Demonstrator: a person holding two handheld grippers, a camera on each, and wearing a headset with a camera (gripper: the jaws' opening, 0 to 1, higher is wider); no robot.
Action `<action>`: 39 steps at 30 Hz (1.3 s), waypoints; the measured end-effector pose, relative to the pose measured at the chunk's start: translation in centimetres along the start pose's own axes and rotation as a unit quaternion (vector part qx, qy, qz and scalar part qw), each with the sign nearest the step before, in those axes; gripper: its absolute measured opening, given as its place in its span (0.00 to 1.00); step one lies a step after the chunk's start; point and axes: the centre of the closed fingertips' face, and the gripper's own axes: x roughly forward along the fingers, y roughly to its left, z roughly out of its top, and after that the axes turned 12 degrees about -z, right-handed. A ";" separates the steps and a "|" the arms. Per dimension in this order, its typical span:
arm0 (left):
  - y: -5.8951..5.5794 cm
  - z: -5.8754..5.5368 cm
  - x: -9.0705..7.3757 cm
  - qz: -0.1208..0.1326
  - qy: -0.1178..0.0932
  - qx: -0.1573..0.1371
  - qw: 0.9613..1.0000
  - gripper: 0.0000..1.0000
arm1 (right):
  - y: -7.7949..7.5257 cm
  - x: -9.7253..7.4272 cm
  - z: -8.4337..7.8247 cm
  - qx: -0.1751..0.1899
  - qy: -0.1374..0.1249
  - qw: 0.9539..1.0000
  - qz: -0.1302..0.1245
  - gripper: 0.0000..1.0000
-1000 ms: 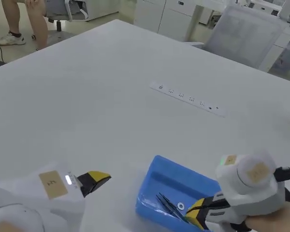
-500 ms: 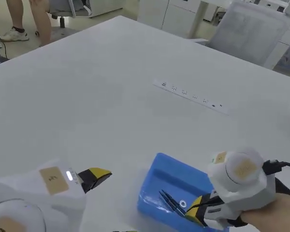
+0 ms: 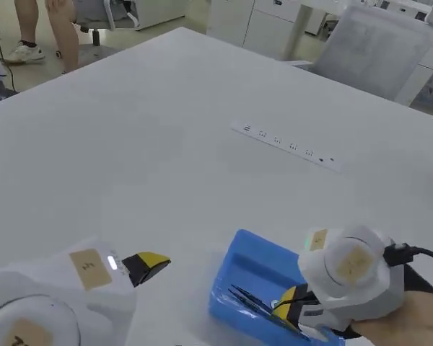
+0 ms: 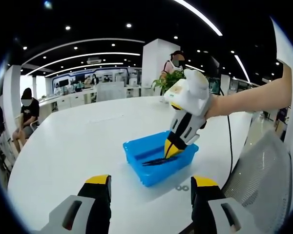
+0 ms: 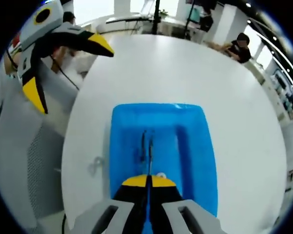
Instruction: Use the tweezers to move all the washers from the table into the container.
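The right gripper [image 5: 148, 179] has its fingers clenched on the thin black metal tweezers [image 5: 147, 146], whose tips lie inside the blue rectangular plastic container [image 5: 188, 141], close to the near edge of the white counter [image 3: 166, 144]. The left gripper [image 4: 151, 184] is released, its fingers wide apart and empty. Small flat metal washers [image 4: 180, 187] lie on the counter between the container and that edge. I judge them light, hard and slippery. The tips should pinch one side of the ring, through its hole.
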 end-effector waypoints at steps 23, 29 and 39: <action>-0.7 -0.5 0.4 -0.017 0.015 0.009 1.000 0.66 | 7.3 -4.6 -1.7 0.009 -0.020 1.000 0.019 0.00; -0.8 -0.7 0.5 -0.018 0.022 0.013 0.999 0.66 | 7.5 -3.1 -3.1 -0.001 -0.002 1.000 0.008 0.00; -2.2 -1.3 0.7 -0.058 0.046 0.023 0.997 0.53 | 8.1 -1.8 -2.7 0.018 -0.045 0.999 0.001 0.00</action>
